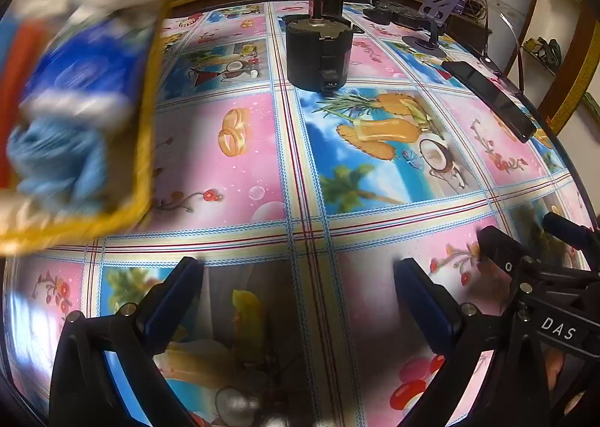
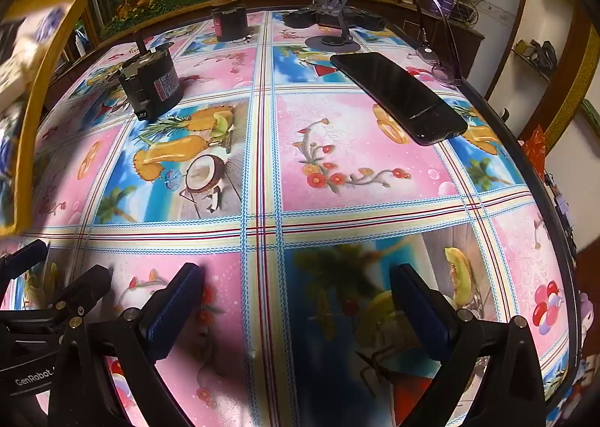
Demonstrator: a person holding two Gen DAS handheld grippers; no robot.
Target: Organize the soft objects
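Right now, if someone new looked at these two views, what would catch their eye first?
Probably the loud tablecloth, pink and blue squares printed with fruit and flowers, filling both views. Next, the blurred yellow-rimmed tray at the far left, piled with blue and white soft things. Then the dark cylindrical motor standing mid-table and the black phone lying flat toward the right edge.

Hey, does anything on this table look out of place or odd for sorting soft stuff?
Yes. The yellow-rimmed container with the soft items is at the far left, motion-blurred. The rest of the table holds hard things: a black motor, a phone, glasses, a phone stand. Both grippers are open and empty.
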